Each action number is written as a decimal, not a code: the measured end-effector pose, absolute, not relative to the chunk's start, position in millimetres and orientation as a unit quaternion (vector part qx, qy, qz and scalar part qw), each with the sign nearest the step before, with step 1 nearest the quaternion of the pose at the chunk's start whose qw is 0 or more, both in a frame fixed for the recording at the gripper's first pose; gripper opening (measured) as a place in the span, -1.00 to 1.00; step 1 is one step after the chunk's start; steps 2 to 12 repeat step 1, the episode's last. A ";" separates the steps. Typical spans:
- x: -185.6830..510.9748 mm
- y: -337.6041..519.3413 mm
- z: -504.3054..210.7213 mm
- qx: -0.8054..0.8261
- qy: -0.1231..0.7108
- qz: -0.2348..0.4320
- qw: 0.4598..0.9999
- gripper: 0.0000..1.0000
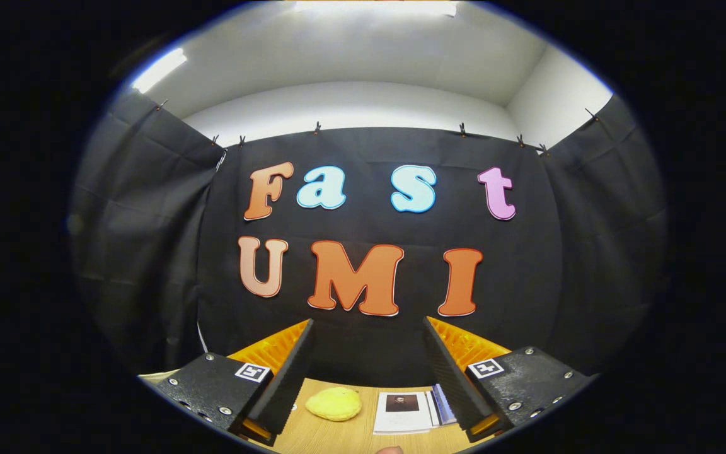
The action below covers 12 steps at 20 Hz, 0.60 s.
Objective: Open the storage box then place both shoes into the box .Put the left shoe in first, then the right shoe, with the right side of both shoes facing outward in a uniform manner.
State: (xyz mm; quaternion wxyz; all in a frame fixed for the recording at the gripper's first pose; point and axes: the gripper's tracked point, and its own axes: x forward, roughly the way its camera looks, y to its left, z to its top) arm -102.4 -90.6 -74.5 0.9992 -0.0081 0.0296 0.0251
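While raised level, gripper (368, 328) fingers spread wide; yellow lump (334, 403) on table (312, 435) below

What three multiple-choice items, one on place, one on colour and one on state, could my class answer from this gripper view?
1. Where does the yellow object lie?
A. on the wooden table, between the gripper's fingers
B. hanging on the black cloth wall
C. on top of the booklet

2. What colour is the cloth wall of the booth?
A. white
B. black
C. green

3. How do the fingers of the gripper stand?
A. shut on the yellow object
B. shut on the booklet
C. open, holding nothing

Answers: 1 A, it rests on the table low between the fingers, beside the booklet and apart from it. 2 B, dark cloth hangs clipped below the white room wall. 3 C, a wide gap shows between the fingers with nothing gripped.
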 end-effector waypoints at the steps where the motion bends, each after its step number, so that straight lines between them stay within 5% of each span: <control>1: -104.5 -92.2 -73.8 -0.011 0.028 0.024 0.999 0.96; 12: -104.5 -92.2 -73.8 -0.011 0.028 0.024 0.999 0.96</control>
